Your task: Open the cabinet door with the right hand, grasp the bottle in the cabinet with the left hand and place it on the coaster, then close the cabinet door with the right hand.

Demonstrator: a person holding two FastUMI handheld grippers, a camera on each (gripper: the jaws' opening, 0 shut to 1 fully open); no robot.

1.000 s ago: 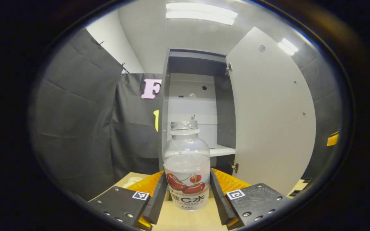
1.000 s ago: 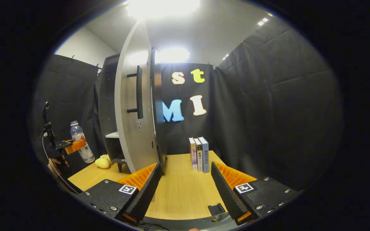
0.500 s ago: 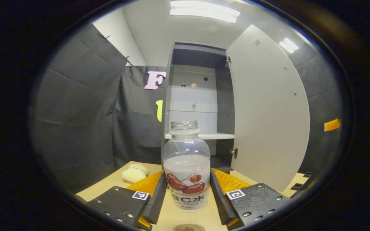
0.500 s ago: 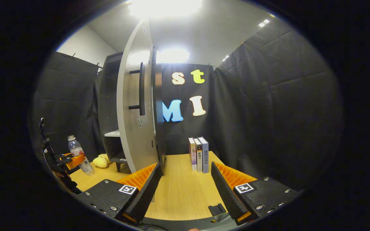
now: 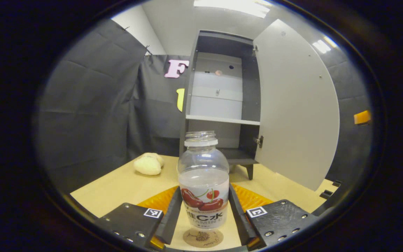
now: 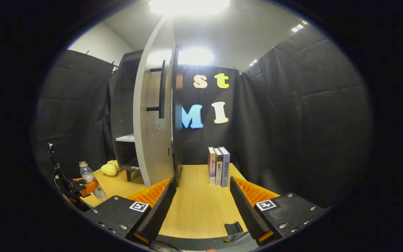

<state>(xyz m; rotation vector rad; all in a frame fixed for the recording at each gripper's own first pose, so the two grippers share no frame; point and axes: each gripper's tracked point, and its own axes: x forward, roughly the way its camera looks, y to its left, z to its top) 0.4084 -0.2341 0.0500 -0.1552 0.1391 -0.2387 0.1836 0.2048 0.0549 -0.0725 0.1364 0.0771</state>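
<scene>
I am holding the bottle upright in my left gripper, both fingers pressing its sides, just above the coaster for a level landing. My right gripper is waiting wide and empty near the open door.

Clear, glossy plastic bottle with a printed paper-like label, capless. Round brown coaster, matt, cork-like, below the bottle. Pale wood-grain surface, smooth, low sheen. Grey cabinet door behind the bottle, matt laminate, small metal hinges. Pale yellow plush toy, fuzzy cloth.
</scene>
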